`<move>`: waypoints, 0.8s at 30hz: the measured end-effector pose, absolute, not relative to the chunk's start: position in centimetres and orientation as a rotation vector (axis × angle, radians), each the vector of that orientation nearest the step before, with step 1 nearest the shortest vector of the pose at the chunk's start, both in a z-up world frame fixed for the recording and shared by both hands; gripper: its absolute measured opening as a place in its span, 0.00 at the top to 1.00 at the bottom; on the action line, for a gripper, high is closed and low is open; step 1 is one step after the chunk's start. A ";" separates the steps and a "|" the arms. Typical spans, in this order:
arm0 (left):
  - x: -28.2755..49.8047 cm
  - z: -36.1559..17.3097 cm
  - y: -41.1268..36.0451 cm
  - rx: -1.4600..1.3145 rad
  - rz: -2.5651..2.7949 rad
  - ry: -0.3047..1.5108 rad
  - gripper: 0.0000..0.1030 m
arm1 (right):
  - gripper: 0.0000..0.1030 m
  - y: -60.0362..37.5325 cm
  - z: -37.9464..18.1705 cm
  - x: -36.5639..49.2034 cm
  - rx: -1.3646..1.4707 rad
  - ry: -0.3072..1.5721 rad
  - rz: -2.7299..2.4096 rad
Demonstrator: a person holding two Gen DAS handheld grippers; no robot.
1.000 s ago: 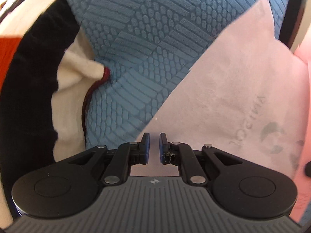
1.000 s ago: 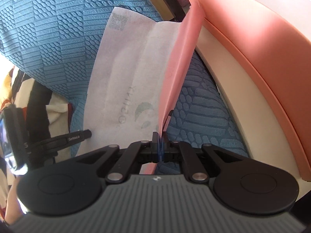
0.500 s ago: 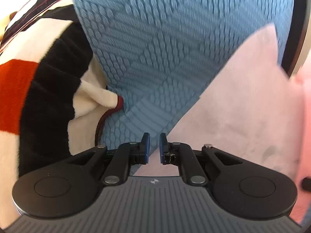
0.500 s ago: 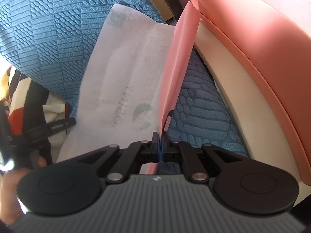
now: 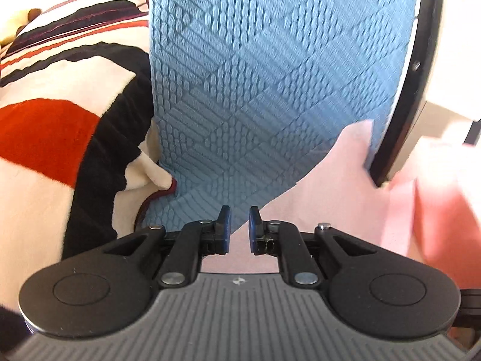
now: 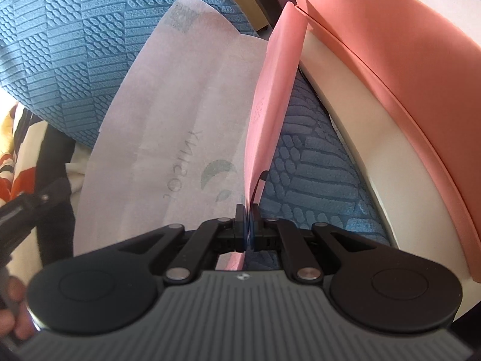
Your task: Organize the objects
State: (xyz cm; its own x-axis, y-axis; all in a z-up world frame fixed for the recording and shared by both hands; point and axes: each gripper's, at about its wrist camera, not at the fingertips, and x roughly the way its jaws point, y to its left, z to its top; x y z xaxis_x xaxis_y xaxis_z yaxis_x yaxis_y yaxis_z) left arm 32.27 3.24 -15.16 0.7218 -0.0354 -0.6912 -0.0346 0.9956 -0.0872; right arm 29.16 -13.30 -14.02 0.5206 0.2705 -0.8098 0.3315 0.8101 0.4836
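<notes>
Left gripper slightly parted and empty above a thin white sheet spread on the blue textured cover; right gripper clenched on the lower edge of a pink folder standing upright. Light, floppy, likely slippery stock, best pinched near an edge or corner

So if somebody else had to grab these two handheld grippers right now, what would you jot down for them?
Right gripper: shut on the edge of the salmon-pink bag, holding it upright.
Left gripper: jaws slightly apart, nothing between them, just been opening.
The white tissue sheet with faint green print lies flat on the blue textured bed cover, beside the striped fleece blanket.
Done: bag held.
Left, probably: get the sheet tidied away, perhaps into the bag.
</notes>
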 end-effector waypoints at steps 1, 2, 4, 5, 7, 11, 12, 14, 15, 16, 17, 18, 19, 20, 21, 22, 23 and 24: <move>31.7 -14.9 3.2 -0.106 -0.005 0.756 0.86 | 0.95 -13.3 -14.1 29.2 0.660 1.043 -0.039; 31.1 -14.6 3.1 -0.114 -0.003 0.750 0.86 | 0.95 -13.4 -14.1 29.2 0.664 1.044 -0.039; 29.8 -14.0 2.9 -0.137 0.010 0.730 0.86 | 0.95 -13.5 -14.2 29.1 0.676 1.043 -0.036; 29.0 -13.6 2.8 -0.154 0.005 0.718 0.86 | 0.95 -13.7 -14.3 29.1 0.687 1.046 -0.031; 27.7 -13.0 2.5 -0.191 -0.016 0.703 0.86 | 0.95 -14.0 -14.4 29.0 0.706 1.048 -0.021; 25.2 -12.8 0.9 -0.196 -0.113 0.721 0.86 | 0.95 -14.8 -14.7 28.8 0.727 1.050 -0.014; 24.7 -13.2 0.3 -0.192 -0.152 0.744 0.86 | 0.95 -15.0 -14.8 28.7 0.735 1.053 -0.012; 23.9 -14.4 -1.0 -0.178 -0.222 0.804 0.86 | 0.95 -15.4 -15.1 28.7 0.751 1.058 -0.010; 23.8 -15.2 -1.6 -0.162 -0.258 0.844 0.86 | 0.95 -15.6 -15.1 28.6 0.759 1.060 -0.008; 23.8 -15.9 -2.3 -0.142 -0.290 0.875 0.86 | 0.95 -15.8 -15.2 28.5 0.768 1.061 -0.005; 23.7 -16.6 -3.0 -0.125 -0.323 0.899 0.86 | 0.95 -16.0 -15.2 28.5 0.774 1.062 -0.003; 23.7 -17.3 -3.6 -0.109 -0.344 0.920 0.86 | 0.95 -16.1 -15.2 28.4 0.777 1.061 -0.001; 23.8 -17.9 -4.2 -0.093 -0.354 0.942 0.86 | 0.95 -16.2 -15.2 28.4 0.778 1.061 0.001; 23.9 -18.4 -4.7 -0.074 -0.365 0.963 0.86 | 0.95 -16.4 -15.3 28.4 0.781 1.061 0.003; 24.0 -18.8 -5.1 -0.058 -0.378 0.976 0.86 | 0.95 -16.5 -15.3 28.4 0.782 1.062 0.003; 24.1 -19.2 -5.4 -0.047 -0.387 0.987 0.86 | 0.95 -16.7 -15.3 28.4 0.783 1.064 0.002; 24.2 -19.5 -5.6 -0.041 -0.391 0.996 0.86 | 0.95 -16.8 -15.4 28.4 0.786 1.066 0.002; 24.3 -19.8 -5.7 -0.039 -0.394 1.005 0.86 | 0.95 -16.9 -15.4 28.4 0.788 1.067 0.002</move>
